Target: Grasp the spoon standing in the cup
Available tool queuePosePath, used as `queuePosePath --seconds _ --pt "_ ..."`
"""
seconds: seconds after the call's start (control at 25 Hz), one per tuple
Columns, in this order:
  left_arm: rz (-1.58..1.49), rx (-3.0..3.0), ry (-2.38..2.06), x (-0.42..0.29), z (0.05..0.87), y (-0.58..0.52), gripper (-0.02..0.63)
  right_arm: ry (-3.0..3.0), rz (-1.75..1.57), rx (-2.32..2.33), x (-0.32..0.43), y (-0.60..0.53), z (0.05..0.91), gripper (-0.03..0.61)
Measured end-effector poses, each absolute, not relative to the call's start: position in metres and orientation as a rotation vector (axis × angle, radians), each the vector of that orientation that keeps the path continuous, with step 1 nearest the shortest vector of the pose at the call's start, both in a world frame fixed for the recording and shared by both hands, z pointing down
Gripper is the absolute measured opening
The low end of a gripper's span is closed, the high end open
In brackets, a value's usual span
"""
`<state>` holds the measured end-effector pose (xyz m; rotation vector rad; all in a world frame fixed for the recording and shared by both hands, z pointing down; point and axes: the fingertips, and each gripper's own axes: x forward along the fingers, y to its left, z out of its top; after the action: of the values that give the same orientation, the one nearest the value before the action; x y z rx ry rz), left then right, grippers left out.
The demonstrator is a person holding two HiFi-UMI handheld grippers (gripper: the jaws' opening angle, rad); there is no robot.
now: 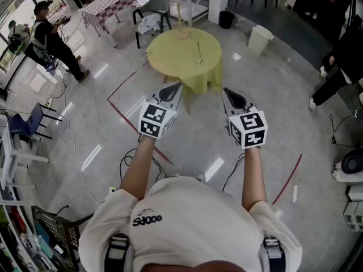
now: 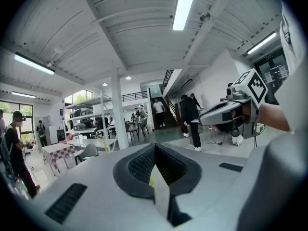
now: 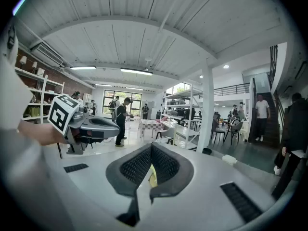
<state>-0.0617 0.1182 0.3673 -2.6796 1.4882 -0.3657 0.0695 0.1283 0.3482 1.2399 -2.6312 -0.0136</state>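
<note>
You hold both bare forearms stretched forward at mid-frame, side by side. Your left tongs [image 1: 176, 86] and right tongs [image 1: 226, 91] point ahead, apart, each with its jaws pressed together.

A round table [image 1: 176, 61] with a yellow cloth stands on the shiny grey floor [image 1: 85, 129]. A grey chair [image 1: 156, 7] is just behind it. Farther back is a checked table [image 1: 108, 7]. A white bin [image 1: 260, 38] and a black bin [image 1: 226, 19] stand off to the right. A person in black [image 1: 54, 41] stands at the left, with a blue chair [image 1: 28, 123] nearer.
</note>
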Motion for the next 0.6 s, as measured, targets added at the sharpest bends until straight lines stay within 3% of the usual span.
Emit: queuePosePath --seconds 0.6 --pt "-0.386 -2.671 1.511 -0.018 0.375 0.11 0.028 -2.689 0.025 1.243 0.115 0.113 0.353 0.021"
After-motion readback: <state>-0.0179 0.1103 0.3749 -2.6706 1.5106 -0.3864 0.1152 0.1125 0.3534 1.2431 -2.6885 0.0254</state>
